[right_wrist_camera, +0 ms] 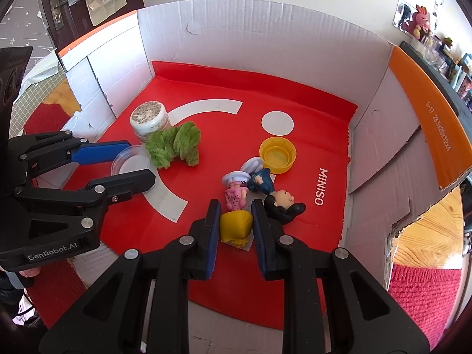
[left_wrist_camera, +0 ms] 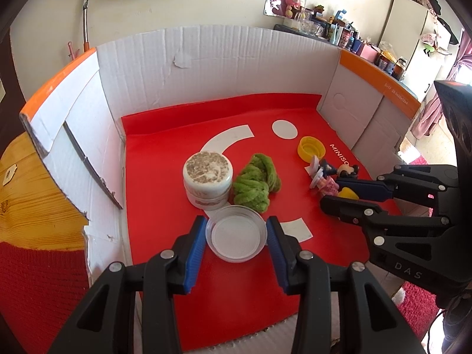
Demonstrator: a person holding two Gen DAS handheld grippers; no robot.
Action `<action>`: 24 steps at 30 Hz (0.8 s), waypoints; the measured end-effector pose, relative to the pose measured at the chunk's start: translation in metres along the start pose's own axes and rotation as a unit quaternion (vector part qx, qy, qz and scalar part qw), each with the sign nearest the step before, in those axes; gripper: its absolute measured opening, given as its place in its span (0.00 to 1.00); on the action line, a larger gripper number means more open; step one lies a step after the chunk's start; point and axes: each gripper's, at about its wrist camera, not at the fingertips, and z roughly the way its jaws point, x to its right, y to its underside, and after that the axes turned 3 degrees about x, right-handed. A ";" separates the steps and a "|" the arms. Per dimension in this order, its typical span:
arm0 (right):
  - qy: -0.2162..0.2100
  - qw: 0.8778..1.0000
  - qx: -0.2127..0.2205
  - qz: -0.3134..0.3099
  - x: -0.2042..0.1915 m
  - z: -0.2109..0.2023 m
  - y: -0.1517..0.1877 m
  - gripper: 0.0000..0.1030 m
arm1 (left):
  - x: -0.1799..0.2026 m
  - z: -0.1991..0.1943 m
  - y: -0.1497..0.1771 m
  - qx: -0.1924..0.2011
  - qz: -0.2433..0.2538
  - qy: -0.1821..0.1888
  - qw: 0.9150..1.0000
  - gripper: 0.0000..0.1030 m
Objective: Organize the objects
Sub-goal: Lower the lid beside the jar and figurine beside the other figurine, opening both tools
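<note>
My left gripper (left_wrist_camera: 236,224) stands around a clear plastic lid (left_wrist_camera: 236,233) on the red mat, its blue pads touching or nearly touching the lid's rim. Behind it are a white jar (left_wrist_camera: 207,179) and a green fuzzy cloth (left_wrist_camera: 256,182). My right gripper (right_wrist_camera: 236,210) has its pads on both sides of a yellow toy figure (right_wrist_camera: 236,226) lying on the mat. Just ahead lie a pink figure (right_wrist_camera: 235,192), a blue figure (right_wrist_camera: 259,179) and a black-haired figure (right_wrist_camera: 283,203). A yellow cap (right_wrist_camera: 277,155) sits open side up further on.
The red mat (right_wrist_camera: 295,103) lies inside a white cardboard box with tall walls (left_wrist_camera: 212,65) and orange flaps (right_wrist_camera: 424,112). A wooden table shows outside the box (left_wrist_camera: 26,183). The other gripper shows in each view: the right one (left_wrist_camera: 342,196), the left one (right_wrist_camera: 138,163).
</note>
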 end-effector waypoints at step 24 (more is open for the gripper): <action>-0.005 1.000 0.004 0.003 -0.002 -0.003 0.005 0.21 | 0.005 -0.033 0.005 0.032 0.006 -0.011 0.999 0.58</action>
